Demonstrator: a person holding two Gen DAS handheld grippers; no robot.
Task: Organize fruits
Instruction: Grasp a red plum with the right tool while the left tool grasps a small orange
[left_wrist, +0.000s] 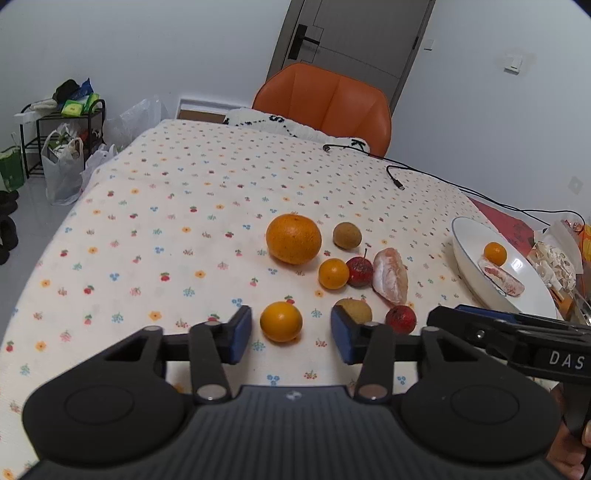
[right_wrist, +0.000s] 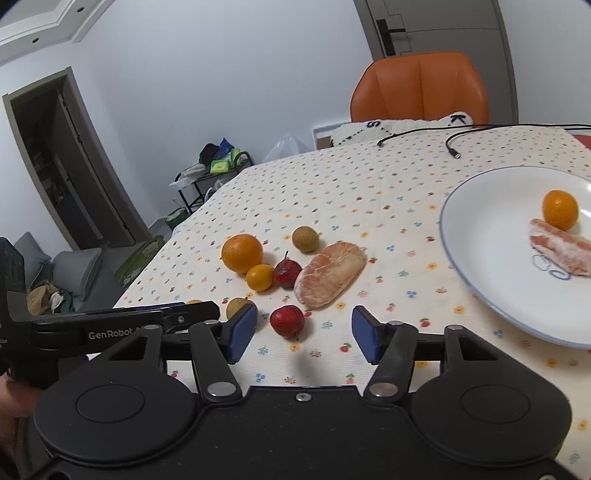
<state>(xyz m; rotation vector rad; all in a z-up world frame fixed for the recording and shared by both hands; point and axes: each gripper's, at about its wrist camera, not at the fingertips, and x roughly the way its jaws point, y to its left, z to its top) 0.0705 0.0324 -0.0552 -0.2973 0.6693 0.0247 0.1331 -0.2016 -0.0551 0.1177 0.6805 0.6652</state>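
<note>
The surface, under a flower-print cloth, carries everything. At its right sits the white plate, already holding a small orange and a peeled citrus segment. The remaining fruit lies loose in a cluster left of the plate: the big orange, a large peeled segment, two brown fruits, two small red ones and two small oranges.

The step in hand looks like a double pick. The left gripper has its fingers spread wide on either side of the nearest small orange, not touching it. To do this well, push forward until the blue pads sit level with the fruit's widest part, then close gently so it does not roll away.

The right gripper is likewise wide apart, aimed at the near red fruit, which lies slightly left of centre; shifting left first would help. Whether the brown fruit just beside it touches the left finger is hard to tell.

Both grippers are held low, tilted down toward the cloth, side by side.
</note>
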